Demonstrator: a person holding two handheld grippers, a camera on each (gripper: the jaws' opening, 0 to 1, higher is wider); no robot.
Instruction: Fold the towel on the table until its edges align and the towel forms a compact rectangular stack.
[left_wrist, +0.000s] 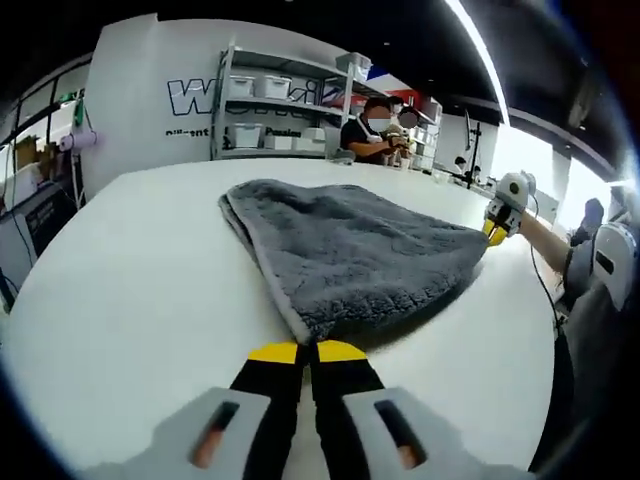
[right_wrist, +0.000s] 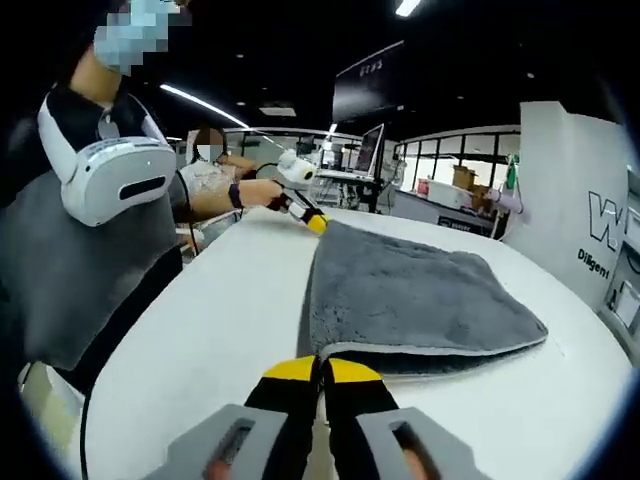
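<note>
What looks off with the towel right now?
The grey towel on the white table is folded over but uneven: its far edge bulges round, so the layers don't align. Both grippers pinch its corners.

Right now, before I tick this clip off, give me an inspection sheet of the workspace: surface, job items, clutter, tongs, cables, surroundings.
Surface: white table, rounded edge, bare around the towel.
Job's things: grey towel lies folded over, two layers showing along the near edge in the right gripper view.
Clutter: nothing seen on the table.
Tongs: left tongs shut at one towel corner; right tongs shut at another corner; whether cloth is pinched cannot be told.
Cables: a dark cable hangs off the table edge by the person.
Surroundings: shelving with bins, white wall with lettering, people at a far bench, monitors.
</note>
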